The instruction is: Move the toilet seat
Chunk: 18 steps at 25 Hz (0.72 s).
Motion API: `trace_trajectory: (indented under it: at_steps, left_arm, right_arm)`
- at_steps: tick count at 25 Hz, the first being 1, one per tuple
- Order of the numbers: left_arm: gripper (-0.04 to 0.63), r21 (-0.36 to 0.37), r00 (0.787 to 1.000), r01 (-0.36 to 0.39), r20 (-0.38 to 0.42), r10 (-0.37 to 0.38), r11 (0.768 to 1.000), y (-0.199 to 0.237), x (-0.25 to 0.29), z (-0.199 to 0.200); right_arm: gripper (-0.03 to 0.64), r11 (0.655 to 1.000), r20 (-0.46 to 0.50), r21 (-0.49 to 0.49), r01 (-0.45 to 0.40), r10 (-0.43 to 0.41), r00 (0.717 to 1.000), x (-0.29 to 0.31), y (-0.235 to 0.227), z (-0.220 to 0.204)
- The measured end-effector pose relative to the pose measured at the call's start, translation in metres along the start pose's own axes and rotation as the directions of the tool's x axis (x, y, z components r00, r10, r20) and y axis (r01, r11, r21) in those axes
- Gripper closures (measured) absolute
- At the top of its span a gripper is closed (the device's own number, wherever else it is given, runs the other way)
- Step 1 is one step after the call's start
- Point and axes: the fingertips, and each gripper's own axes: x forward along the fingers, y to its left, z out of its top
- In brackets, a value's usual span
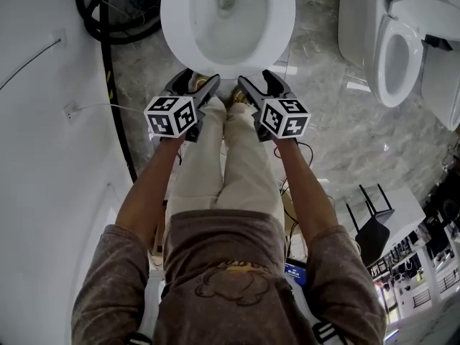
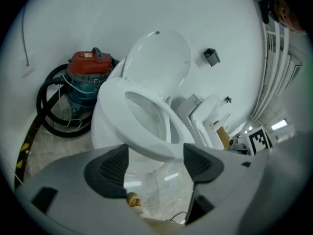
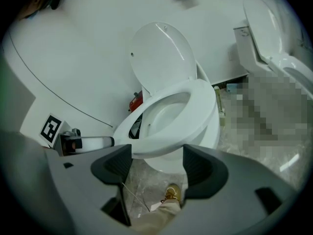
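The white toilet stands right in front of me, its lid upright against the wall. The seat is tilted up off the bowl at its front, with a gap showing under it in the right gripper view. My left gripper and right gripper reach side by side under the seat's front edge. Both are open. The rim's front lies across the space between the left gripper's dark pads and likewise between the right gripper's pads. No pad presses on it from the sides.
A red vacuum cleaner with a coiled black hose stands left of the toilet. A black cable runs along the white wall. A second toilet is at the right. My legs and a shoe are just below the grippers.
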Motion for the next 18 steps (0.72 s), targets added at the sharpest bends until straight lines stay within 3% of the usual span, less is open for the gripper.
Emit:
trace_trajectory:
  at_steps: [18]
  left_arm:
    - [0.261, 0.014, 0.996, 0.014, 0.088, -0.015, 1.0, -0.05, -0.037, 0.075]
  right_arm:
    - [0.293, 1.0, 0.08, 0.024, -0.017, 0.016, 0.997, -0.046, 0.034, 0.078]
